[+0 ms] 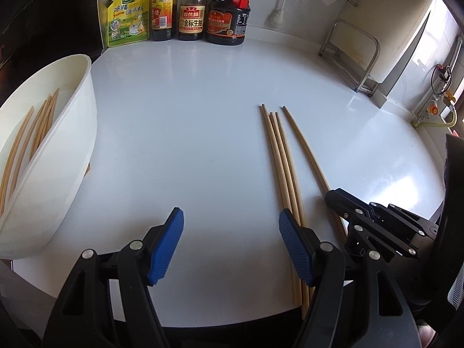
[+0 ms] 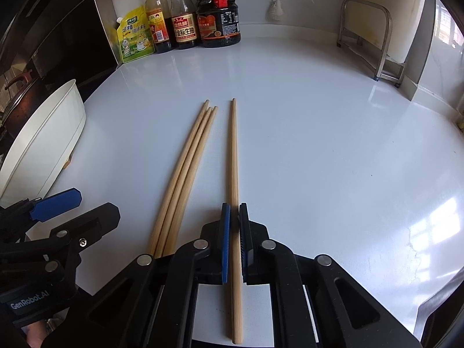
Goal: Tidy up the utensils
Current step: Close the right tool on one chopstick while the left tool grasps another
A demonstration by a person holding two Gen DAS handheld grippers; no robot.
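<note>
Right gripper (image 2: 234,217) is clamped onto the single chopstick (image 2: 233,156), both blue pads pressed flat against its sides near the thicker, near end; grip sits well back from the tip, probably so the stick swings up without dragging its neighbours. Chopstick lies flat on the white countertop (image 2: 333,145), tip pointing toward the sauce bottles; no lift visible

Left gripper (image 1: 231,246) hangs with jaws wide and nothing between them, over bare countertop (image 1: 179,121). Its right pad (image 1: 293,249) overlaps the near ends of the bundle in view; contact cannot be confirmed. Judgement: it waits its turn or is lining up on the bundle

Places, all taken from the single chopstick:
- bundle of three chopsticks (image 2: 185,171) just to its left, near ends apart, tips converging toward it but not touching; the gap is what lets the pads close on one stick alone
- white bin (image 2: 43,145) well to the left at the counter's edge, tilted; the left wrist view shows more chopsticks (image 1: 34,133) already inside the bin (image 1: 66,156), so it reads as the collection point
- soy sauce bottles (image 2: 200,20) and yellow seasoning pouch (image 2: 134,36) far beyond its tip, against the back wall
- metal rack (image 2: 374,43) beyond and to the right

Judgement: sorting partly done; four sticks remain on the counter, one now gripped

Risk: a thin round stick held by flat pads may pivot when raised
</note>
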